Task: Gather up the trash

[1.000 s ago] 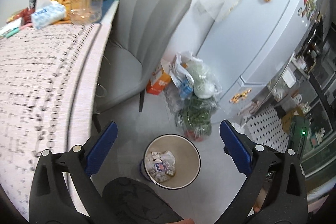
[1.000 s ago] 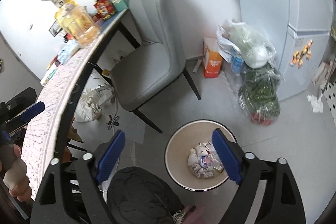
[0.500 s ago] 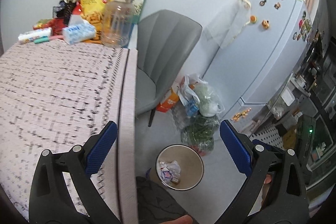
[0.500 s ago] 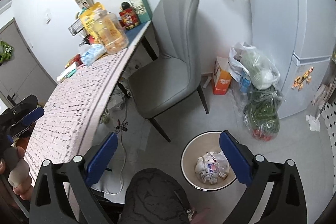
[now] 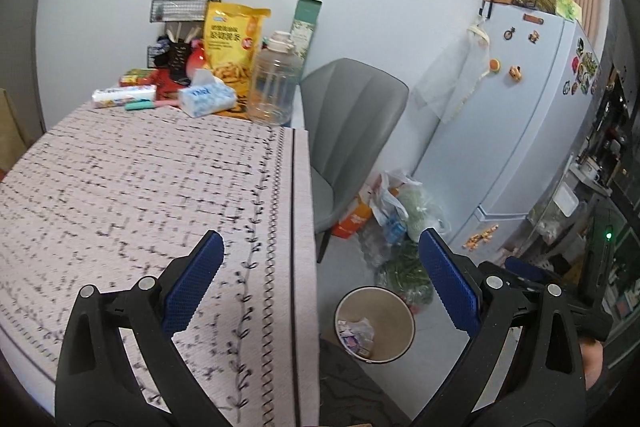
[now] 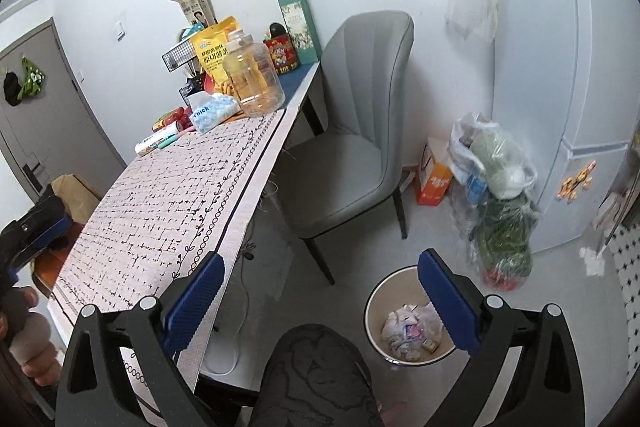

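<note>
Left wrist view: the left gripper [image 5: 320, 279] stands spread wide with nothing between its blue pads, poised over the table's [image 5: 132, 195] near right edge. The patterned cloth shows no loose litter on the stretch in view; goods are grouped along the far edge, among them a tissue pack [image 5: 206, 99], a clear jug [image 5: 274, 85] and a yellow snack bag [image 5: 232, 47]. The waste bin [image 5: 374, 323] sits on the floor just off the table's right edge, with crumpled trash [image 5: 354, 333] in its bottom.

Right wrist view: the right gripper [image 6: 318, 297] is likewise released and empty, its jaws having just finished widening. The bin [image 6: 410, 315] lies below its right finger, trash [image 6: 408, 327] inside. Judged from this, collection looks largely done; whether any far-edge items count as rubbish cannot be told.

Concealed: the table's left part is cut off, the floor beneath it is shadowed, and a knee [image 6: 316, 375] covers the floor nearest the camera. The cloth is blurred in the left view.
</note>
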A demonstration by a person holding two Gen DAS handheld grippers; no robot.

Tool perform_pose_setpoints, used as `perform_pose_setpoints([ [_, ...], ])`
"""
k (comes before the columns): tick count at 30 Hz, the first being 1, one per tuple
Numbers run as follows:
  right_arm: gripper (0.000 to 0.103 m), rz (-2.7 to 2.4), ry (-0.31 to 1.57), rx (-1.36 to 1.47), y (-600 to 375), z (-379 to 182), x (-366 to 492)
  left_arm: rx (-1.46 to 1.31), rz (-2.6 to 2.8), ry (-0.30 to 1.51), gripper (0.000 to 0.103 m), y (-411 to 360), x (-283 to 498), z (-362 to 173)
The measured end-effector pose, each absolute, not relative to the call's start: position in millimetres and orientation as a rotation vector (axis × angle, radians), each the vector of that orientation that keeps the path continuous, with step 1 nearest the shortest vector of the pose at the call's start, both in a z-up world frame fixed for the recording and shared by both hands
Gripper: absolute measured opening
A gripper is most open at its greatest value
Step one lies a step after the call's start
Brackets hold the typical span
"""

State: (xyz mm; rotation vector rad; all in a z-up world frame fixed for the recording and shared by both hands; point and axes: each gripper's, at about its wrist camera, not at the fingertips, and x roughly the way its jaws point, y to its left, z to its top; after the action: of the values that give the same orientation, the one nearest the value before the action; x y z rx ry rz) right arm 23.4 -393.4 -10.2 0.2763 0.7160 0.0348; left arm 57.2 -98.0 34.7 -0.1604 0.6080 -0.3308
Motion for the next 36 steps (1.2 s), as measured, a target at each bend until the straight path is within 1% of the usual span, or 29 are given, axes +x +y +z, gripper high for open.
perform_pose_setpoints([
  [9, 0.095, 0.071, 0.675, 0.275, -376, 1, 10, -0.168, -0.25, 0.559, 0.097, -68, 21, 43],
  [16, 0.095, 0.118, 0.656, 0.25, -359, 3, 5, -0.195, -0.204, 0.545, 0.097, -50, 3, 37],
  [26, 0.095, 0.153, 0.682, 0.231, -344, -14, 8, -0.201, -0.166, 0.535, 0.097, -39, 1, 26],
  [36, 0.095, 0.136, 0.681, 0.201, -338, -19, 12, -0.211, -0.16, 0.533, 0.097, -35, 0, 19],
])
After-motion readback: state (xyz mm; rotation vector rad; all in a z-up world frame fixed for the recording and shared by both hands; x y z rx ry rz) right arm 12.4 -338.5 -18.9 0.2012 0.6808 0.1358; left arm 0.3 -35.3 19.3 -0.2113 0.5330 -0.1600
